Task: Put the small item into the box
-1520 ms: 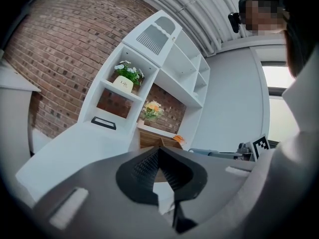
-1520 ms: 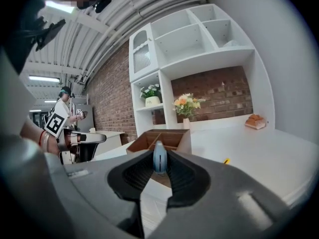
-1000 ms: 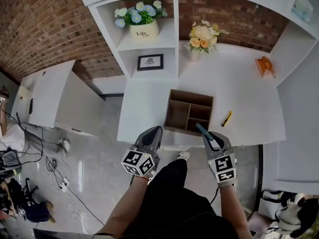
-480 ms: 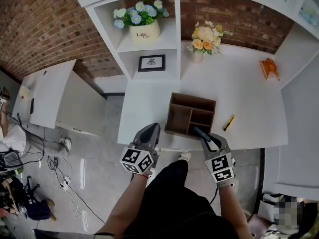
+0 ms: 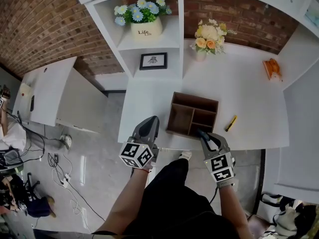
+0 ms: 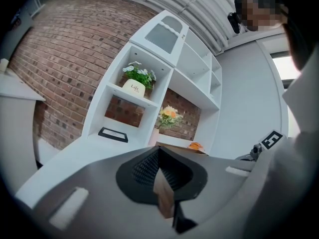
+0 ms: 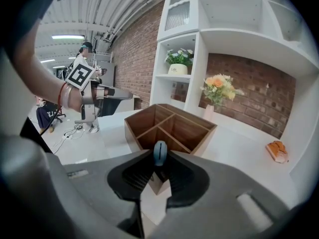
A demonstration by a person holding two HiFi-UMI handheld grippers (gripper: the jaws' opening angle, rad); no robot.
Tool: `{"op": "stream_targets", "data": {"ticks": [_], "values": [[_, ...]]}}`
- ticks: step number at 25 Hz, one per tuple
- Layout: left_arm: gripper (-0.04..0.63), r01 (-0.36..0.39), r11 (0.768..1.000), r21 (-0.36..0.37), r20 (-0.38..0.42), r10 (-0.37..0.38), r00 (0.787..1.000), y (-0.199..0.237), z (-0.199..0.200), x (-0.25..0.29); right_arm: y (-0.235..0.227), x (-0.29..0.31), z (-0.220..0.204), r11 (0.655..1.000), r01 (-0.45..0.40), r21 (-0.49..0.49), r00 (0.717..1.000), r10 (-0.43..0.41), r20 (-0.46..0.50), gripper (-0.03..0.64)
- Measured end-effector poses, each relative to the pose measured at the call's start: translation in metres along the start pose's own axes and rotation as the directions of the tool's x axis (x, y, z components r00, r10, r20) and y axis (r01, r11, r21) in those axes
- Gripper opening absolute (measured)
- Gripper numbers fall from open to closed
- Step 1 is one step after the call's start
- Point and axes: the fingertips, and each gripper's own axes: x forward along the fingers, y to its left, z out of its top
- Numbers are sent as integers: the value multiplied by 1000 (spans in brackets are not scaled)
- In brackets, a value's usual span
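The brown wooden box [image 5: 193, 115] with three compartments stands near the front edge of the white desk [image 5: 249, 98]. My right gripper [image 5: 203, 135] hovers at the box's near right corner, shut on a small blue item [image 5: 199, 131]. In the right gripper view the blue item [image 7: 160, 153] stands upright between the jaws, with the box [image 7: 170, 127] just beyond. My left gripper [image 5: 151, 121] is shut with nothing in it, left of the box at the desk's front edge. In the left gripper view my left gripper [image 6: 160, 172] has its jaws pressed together.
A yellow pen-like item [image 5: 230, 123] lies on the desk right of the box. An orange object [image 5: 272, 68] sits at the far right. A flower vase [image 5: 208, 36], a flower pot [image 5: 147, 28] and a picture frame [image 5: 153, 60] stand on the shelves behind.
Both grippers have stayed at the desk's front edge, the right one still shut on the blue item. The head view has shifted slightly.
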Motion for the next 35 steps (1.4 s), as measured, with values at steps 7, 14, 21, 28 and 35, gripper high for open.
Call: {"op": "stream_targets", "data": {"ticks": [7,14,21,28,35], "values": [[2,0,1000,-5,-7,0,1000,2,-2,-1,2,3,3,1000,-16,-1,1000,16,12,71],[2,5,1000,-9,-20,-5,1000,-1,-8,-3,1,-1,2,1000,-10,28,1000,9,25,71],[2,8,1000,-6,-21,-8,1000,-1,-6,-5,-3,-9,1,998,8,66,999,-11,39,74],[2,17,1000,-6,-17,-17,1000,-4,-5,-6,-6,-16,-1,994,25,108,998,-31,55,84],[2,22,1000,-7,-10,-22,1000,-6,-4,-8,-6,-20,1,993,28,114,997,-36,69,87]]}}
